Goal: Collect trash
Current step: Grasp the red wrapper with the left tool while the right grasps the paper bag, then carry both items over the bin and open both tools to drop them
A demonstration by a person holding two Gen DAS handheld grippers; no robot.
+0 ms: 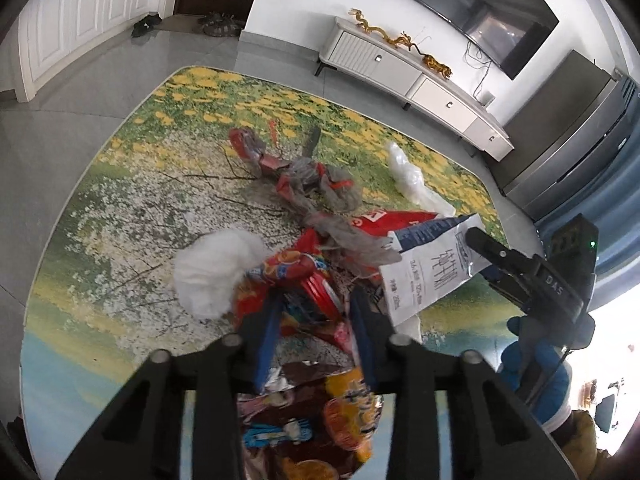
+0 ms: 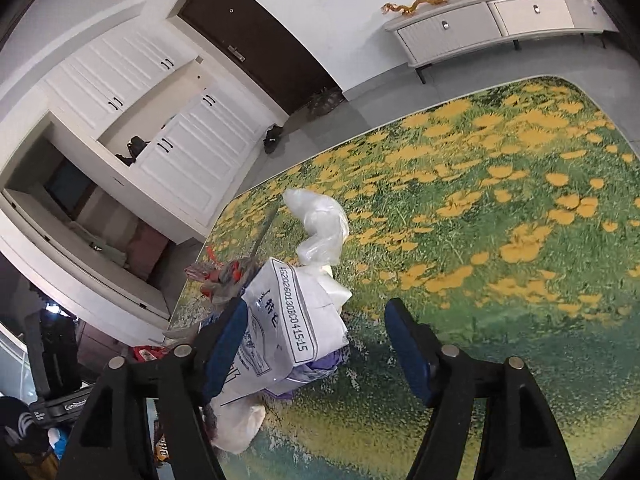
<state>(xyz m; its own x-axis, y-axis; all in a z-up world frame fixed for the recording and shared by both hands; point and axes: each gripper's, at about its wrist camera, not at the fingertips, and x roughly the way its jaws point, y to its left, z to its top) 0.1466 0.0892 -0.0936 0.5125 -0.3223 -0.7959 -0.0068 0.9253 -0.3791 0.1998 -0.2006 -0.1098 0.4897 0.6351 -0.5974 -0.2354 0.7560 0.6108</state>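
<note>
Flowered carpet [image 1: 132, 184] over a grey tiled floor carries a scattered heap of trash. At its near end a red snack wrapper [image 1: 308, 292] lies crumpled between the left gripper [image 1: 316, 320] fingers, which have closed in on it and appear to pinch it. From there the heap runs as a long line away toward the white TV cabinet [image 1: 400, 68]: grey-and-red plastic bags [image 1: 316, 184], with a white fluffy wad [image 1: 212, 272] just to the left. A white printed paper bag [image 2: 280, 320] lies on the right of the heap, its long side slanting; the right gripper [image 2: 316, 344] fingers stand apart, the left finger against the bag, the other clear. Clear plastic film [image 2: 320, 224] lies beyond.
</note>
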